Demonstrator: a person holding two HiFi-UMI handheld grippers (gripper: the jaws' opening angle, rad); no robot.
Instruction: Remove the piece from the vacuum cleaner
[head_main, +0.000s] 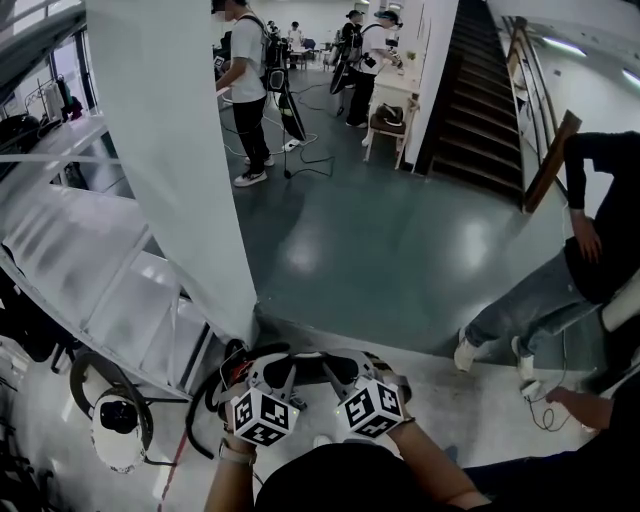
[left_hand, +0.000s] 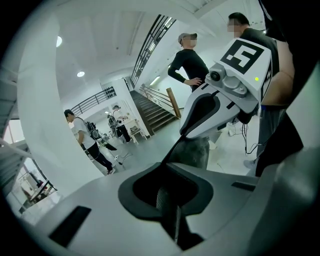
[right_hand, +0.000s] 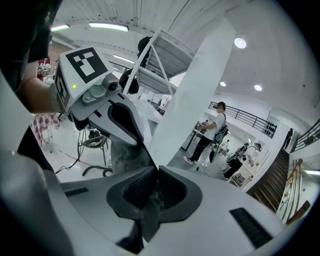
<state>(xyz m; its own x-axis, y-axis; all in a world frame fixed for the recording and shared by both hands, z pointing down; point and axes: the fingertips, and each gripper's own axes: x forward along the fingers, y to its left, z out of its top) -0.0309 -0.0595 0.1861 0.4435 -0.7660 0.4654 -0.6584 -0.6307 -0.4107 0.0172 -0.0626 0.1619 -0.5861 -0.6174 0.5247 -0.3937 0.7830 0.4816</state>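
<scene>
Both grippers are held close in front of me at the bottom of the head view, facing each other. My left gripper (head_main: 290, 370) and right gripper (head_main: 346, 367) meet on a dark, dusty grey vacuum cleaner piece (head_main: 320, 370). In the left gripper view my jaws (left_hand: 170, 197) are shut on its thin edge. The grey piece (left_hand: 196, 152) runs up to the right gripper (left_hand: 186, 134). The right gripper view mirrors this: jaws (right_hand: 150, 195) pinch the edge, and the piece (right_hand: 125, 156) reaches the left gripper (right_hand: 141, 142). A white round vacuum body (head_main: 118, 432) with a black hose (head_main: 100, 372) lies on the floor to the left.
A wide white pillar (head_main: 170, 150) rises just ahead, with a metal stair (head_main: 90, 270) to its left. One person sits at the right (head_main: 570, 280), and a cable (head_main: 545, 412) lies by their feet. Other people (head_main: 245, 80) stand at the far end, beside a dark staircase (head_main: 480, 90).
</scene>
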